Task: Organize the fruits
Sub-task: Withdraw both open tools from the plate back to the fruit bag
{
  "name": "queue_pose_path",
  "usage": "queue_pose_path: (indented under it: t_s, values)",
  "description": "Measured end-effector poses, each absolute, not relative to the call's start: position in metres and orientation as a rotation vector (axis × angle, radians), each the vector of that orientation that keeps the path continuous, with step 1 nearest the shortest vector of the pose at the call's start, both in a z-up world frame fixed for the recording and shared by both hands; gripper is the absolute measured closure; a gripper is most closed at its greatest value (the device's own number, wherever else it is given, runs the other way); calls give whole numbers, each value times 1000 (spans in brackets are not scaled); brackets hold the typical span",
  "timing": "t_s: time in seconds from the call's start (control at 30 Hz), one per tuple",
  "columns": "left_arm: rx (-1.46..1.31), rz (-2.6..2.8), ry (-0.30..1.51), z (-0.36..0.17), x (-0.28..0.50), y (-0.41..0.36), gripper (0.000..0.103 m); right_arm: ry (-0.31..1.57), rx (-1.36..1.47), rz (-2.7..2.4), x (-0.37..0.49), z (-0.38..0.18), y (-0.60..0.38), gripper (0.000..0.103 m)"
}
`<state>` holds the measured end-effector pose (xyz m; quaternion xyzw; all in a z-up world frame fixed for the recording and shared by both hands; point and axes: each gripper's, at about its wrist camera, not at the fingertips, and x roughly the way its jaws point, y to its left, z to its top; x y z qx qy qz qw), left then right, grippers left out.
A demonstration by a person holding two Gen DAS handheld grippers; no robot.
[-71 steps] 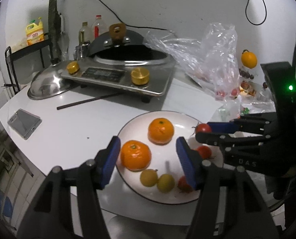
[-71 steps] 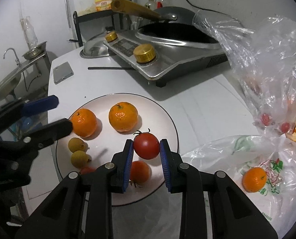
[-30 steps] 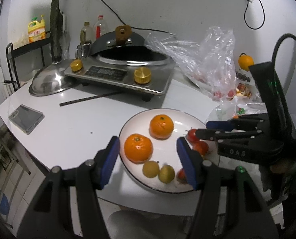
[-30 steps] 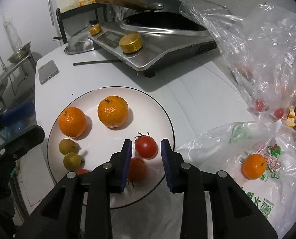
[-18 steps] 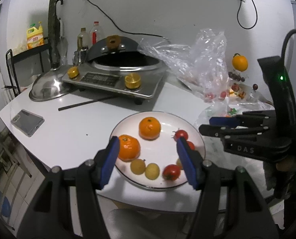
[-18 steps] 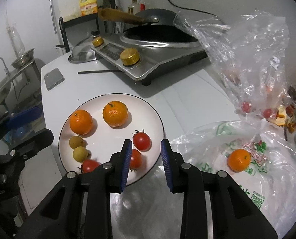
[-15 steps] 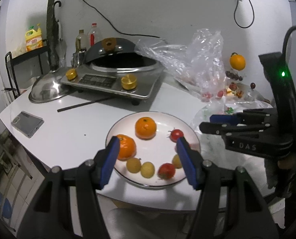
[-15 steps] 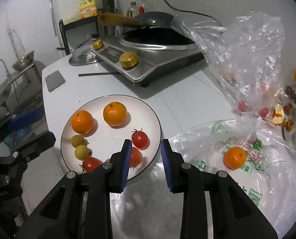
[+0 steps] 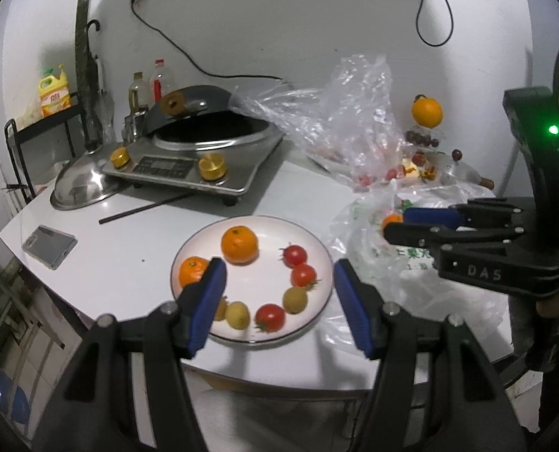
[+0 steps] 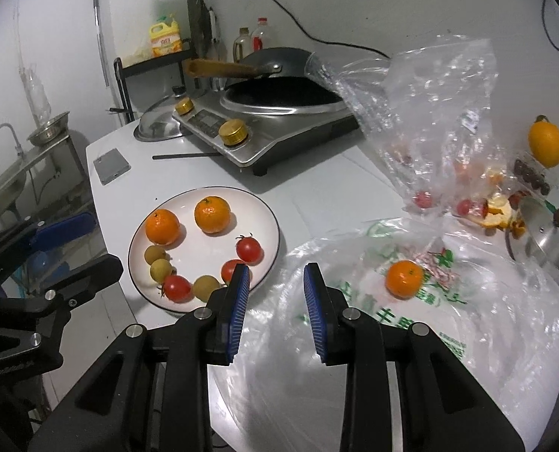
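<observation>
The plate point(image 10: 270, 211) on the white table point(image 10: 317, 184) holds two oranges point(image 10: 211, 214), three tomatoes point(image 10: 249, 248) and three small yellow-green fruits point(image 10: 155, 254). A third orange point(image 10: 403, 278) lies on the plastic bag point(image 10: 467, 320). Left gripper point(image 9: 277, 301) and right gripper point(image 10: 275, 309) hover released, empty. A cooker point(image 10: 279, 128) stands behind.

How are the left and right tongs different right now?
The left tongs are spread wide, framing the plate; the right tongs have a narrower gap. The left tongs hover above the plated fruit, while the right tongs hover over the plastic bag beside it. Both are open, empty, with blue pads.
</observation>
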<state>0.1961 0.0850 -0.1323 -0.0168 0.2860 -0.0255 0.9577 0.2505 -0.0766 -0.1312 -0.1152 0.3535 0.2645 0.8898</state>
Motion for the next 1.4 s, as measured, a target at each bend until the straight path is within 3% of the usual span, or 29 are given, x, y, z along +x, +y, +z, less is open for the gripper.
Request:
queue_pose_path:
  t_s: [0.13, 1.07, 1.17, 1.4]
  values:
    - [-23, -65, 579, -129, 194, 72, 42, 721, -229, 538, 244, -127, -93, 66]
    - [56, -174, 640, -138, 216, -15, 42, 737, -141, 418, 238, -143, -200, 66]
    - [53, -184, 650, -140, 221, -19, 32, 742, -132, 416, 241, -147, -207, 66]
    - [66, -200, 673, -148, 232, -32, 31, 764, -116, 415, 250, -158, -218, 66]
